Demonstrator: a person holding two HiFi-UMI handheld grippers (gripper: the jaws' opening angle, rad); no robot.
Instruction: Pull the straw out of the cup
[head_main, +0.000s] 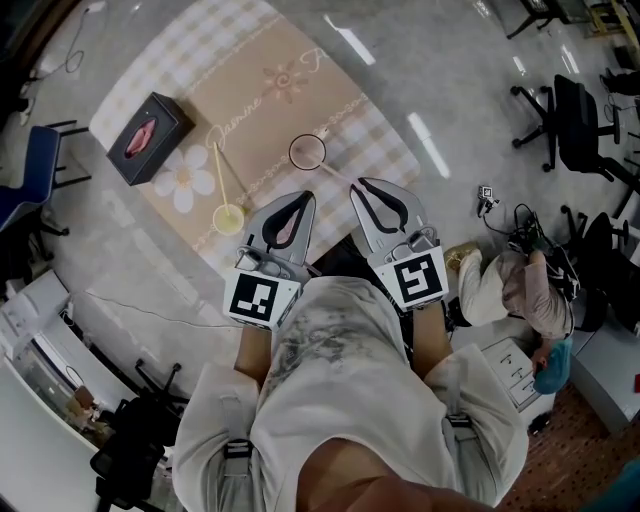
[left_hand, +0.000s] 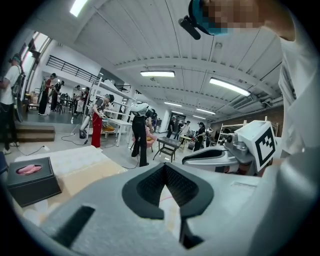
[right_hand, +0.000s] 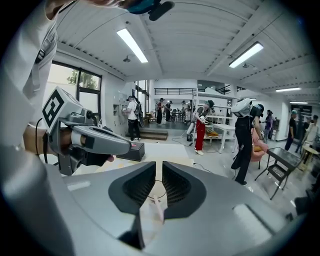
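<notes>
Finds clear straw (head_main: 336, 176) loose between slightly parted jaws of right gripper (head_main: 356, 184), long axis running ahead to clear cup (head_main: 307, 152); notes left gripper (head_main: 303, 197) pressed together, empty, alongside.

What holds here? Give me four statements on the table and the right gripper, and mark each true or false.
1. The clear round glass cup stands on the beige checked cloth. True.
2. The black tissue box sits to the right of the cup. False: in the head view it is at the cloth's left end.
3. A pale translucent straw runs between the right gripper's fingers. True.
4. The yellow stick with a round end stands in the glass cup. False: it is apart from the cup, to its left on the cloth.
</notes>
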